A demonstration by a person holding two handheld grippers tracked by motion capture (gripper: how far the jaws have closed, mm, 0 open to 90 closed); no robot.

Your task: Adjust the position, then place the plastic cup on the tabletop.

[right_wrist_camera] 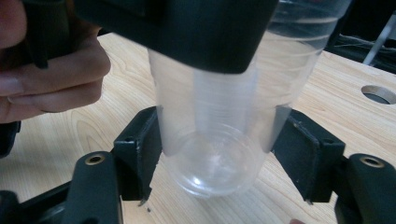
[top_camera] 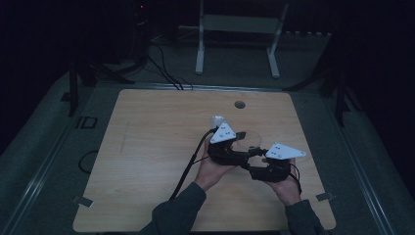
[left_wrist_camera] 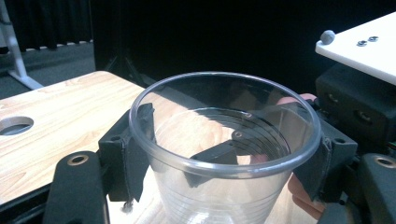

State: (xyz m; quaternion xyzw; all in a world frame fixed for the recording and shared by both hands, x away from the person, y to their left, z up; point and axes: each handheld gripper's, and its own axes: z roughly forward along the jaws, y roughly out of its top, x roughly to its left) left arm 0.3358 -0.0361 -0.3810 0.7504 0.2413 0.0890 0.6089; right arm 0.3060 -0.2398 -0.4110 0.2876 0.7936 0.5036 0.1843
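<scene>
A clear plastic cup [left_wrist_camera: 224,191] stands upright over the wooden table [top_camera: 147,147], right of centre. My left gripper [left_wrist_camera: 229,149] is shut on it just under the rim, with both pads against the wall. My right gripper [right_wrist_camera: 217,135] stands open around the cup's lower part [right_wrist_camera: 219,163]; its pads sit right at the wall, and the round base looks unsquashed. In the high view the left gripper [top_camera: 244,147] and right gripper [top_camera: 254,159] meet at the faint cup [top_camera: 248,138], each held in a hand. Whether a second cup is nested inside, I cannot tell.
A round hole [top_camera: 239,104] is cut in the table near its far edge. A small white object [top_camera: 217,119] lies just beyond the left gripper. A white frame [top_camera: 240,24] and cables [top_camera: 161,68] are on the floor behind the table.
</scene>
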